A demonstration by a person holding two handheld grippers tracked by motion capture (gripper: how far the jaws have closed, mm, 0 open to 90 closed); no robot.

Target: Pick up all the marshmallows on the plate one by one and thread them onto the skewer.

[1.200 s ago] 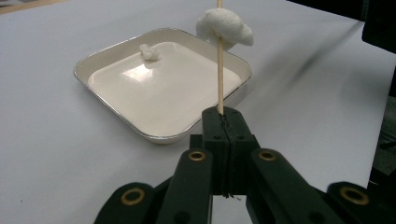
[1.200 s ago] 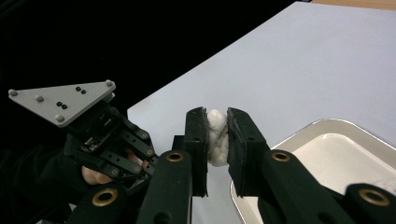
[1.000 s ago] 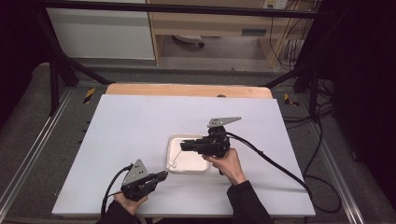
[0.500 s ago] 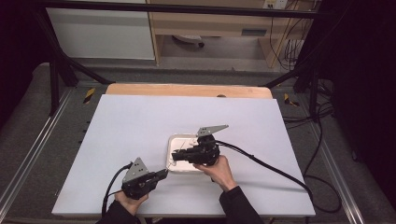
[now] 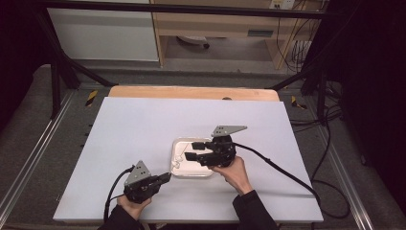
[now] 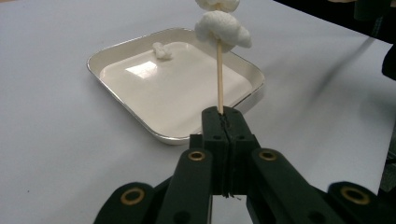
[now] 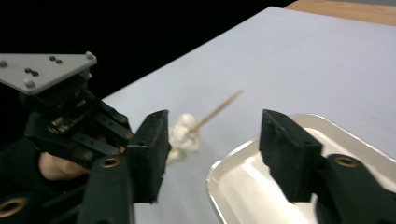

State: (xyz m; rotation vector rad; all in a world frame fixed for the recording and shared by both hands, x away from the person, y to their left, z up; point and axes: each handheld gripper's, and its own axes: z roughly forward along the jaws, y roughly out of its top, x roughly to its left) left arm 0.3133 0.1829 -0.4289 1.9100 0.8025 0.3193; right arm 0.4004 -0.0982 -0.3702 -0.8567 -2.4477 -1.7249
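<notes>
Left hand-held gripper [image 5: 165, 178] with jaws clamped together, right hand-held gripper [image 5: 193, 151] with jaws just parted.

White table [image 5: 143, 124]; white tray [image 5: 178, 168] on it, near front.

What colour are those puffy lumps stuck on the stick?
White. The lumps on the stick show best in the left gripper view.

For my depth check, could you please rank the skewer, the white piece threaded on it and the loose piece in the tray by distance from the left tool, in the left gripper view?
1. Skewer, clamped in the left tool.
2. Threaded piece, up the stick.
3. Loose piece, at the tray's far corner.
</notes>
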